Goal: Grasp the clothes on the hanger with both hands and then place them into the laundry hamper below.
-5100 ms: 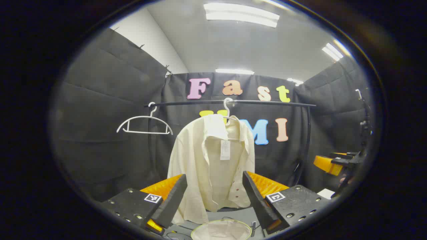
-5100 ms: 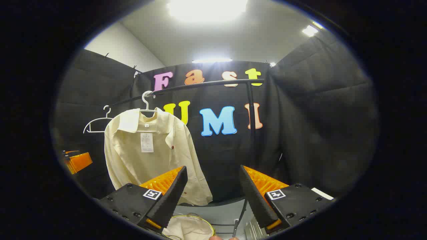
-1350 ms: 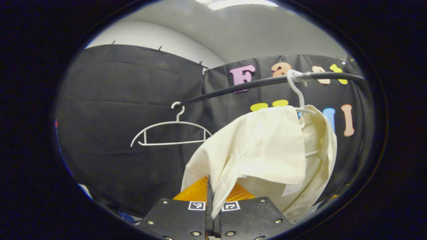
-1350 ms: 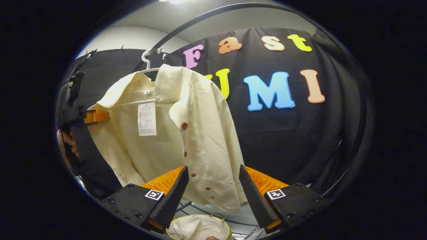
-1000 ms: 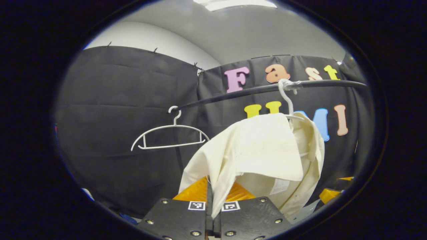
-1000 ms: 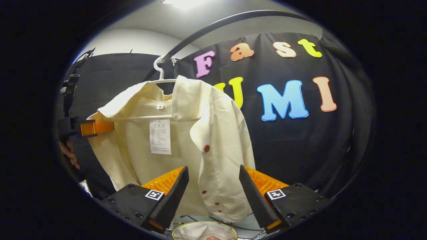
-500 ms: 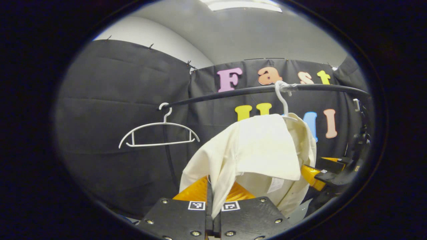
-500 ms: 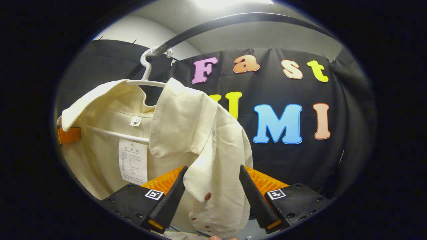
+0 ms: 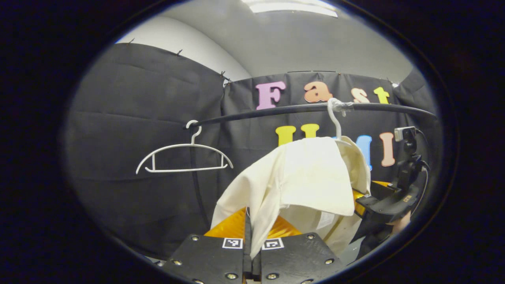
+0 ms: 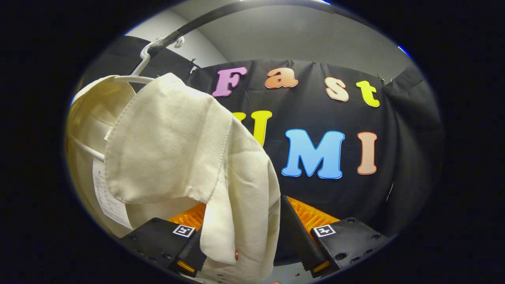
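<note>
While the cream shirt (image 9: 311,177) hangs on its hanger (image 9: 335,118), left gripper (image 9: 252,240) jaws are clamped on its shoulder, right gripper (image 10: 244,244) jaws apart around its front edge.

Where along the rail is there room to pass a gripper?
Free: the black rail between the empty white hanger and the cream shirt. Crowded: around the shirt, left gripper shut on it, open right gripper straddling its front edge.
</note>
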`<state>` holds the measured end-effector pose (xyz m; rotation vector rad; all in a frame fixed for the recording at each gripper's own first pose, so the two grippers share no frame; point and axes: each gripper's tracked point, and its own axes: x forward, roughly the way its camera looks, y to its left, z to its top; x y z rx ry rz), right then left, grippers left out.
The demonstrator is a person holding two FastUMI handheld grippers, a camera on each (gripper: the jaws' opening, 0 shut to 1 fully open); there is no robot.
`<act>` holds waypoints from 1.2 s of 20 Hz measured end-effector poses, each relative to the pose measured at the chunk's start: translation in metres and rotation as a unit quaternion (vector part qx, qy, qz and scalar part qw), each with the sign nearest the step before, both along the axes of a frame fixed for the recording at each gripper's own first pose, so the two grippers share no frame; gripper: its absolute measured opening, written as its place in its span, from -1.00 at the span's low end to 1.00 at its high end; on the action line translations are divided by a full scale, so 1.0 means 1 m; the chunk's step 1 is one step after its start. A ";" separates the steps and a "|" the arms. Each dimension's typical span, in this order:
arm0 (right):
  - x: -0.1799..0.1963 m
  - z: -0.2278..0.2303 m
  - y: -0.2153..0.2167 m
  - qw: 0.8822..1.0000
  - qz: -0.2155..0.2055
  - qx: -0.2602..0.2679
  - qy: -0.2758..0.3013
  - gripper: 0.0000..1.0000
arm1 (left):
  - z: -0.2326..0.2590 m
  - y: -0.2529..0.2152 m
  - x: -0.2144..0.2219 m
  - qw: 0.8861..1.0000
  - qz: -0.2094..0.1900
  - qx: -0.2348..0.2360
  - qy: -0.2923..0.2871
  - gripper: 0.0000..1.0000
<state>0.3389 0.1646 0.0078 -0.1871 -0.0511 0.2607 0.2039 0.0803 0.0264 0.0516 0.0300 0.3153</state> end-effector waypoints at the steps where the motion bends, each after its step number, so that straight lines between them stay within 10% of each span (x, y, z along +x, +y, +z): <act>1: 0.002 -0.001 0.000 1.000 -0.001 -0.005 -0.004 0.70 | 0.000 0.000 0.000 1.000 -0.002 0.001 0.000 -0.94; 6: 0.002 0.003 0.007 0.999 0.032 0.022 -0.004 -0.82 | 0.002 -0.002 -0.004 1.000 -0.012 -0.002 -0.003 -0.94; 24: 0.017 0.065 -0.036 0.994 -0.022 0.014 -0.102 -0.94 | 0.046 0.050 0.003 0.998 -0.015 0.005 -0.052 -0.96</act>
